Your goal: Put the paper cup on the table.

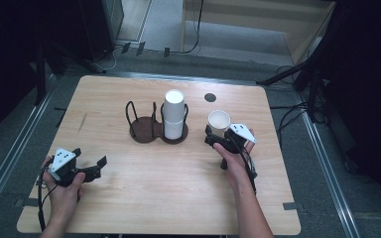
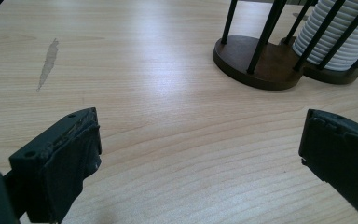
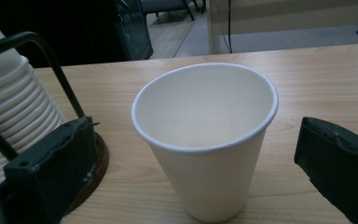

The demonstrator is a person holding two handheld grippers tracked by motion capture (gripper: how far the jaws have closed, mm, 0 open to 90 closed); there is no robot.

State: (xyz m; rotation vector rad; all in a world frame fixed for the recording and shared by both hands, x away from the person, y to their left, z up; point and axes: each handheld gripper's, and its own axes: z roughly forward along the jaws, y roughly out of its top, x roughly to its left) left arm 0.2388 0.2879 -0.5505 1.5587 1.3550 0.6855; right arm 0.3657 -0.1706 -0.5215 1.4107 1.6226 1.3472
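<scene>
A single white paper cup (image 1: 219, 122) stands upright and open-mouthed on the wooden surface (image 1: 168, 198), right of the middle and nearer the far edge than the near one. The right tool (image 1: 217, 140) sits just at its near side, jaws spread wide; in the right gripper view the cup (image 3: 209, 140) stands between the two black jaws with a gap on each side, so nothing grips it. The person's right hand (image 1: 235, 163) holds that tool from behind.

Just left of the cup is a dark wooden holder (image 1: 151, 131) with two round bases and thin black uprights. Its right bay carries a tall stack of white cups (image 1: 173, 114); its left bay has none.

Near the near-left corner, the left tool (image 1: 90, 161) rests low over the surface in the person's left hand (image 1: 67, 191), well apart from the holder. Its jaws stand wide with bare wood between them, and the left gripper view shows the holder (image 2: 261, 65) off ahead to the right.
</scene>
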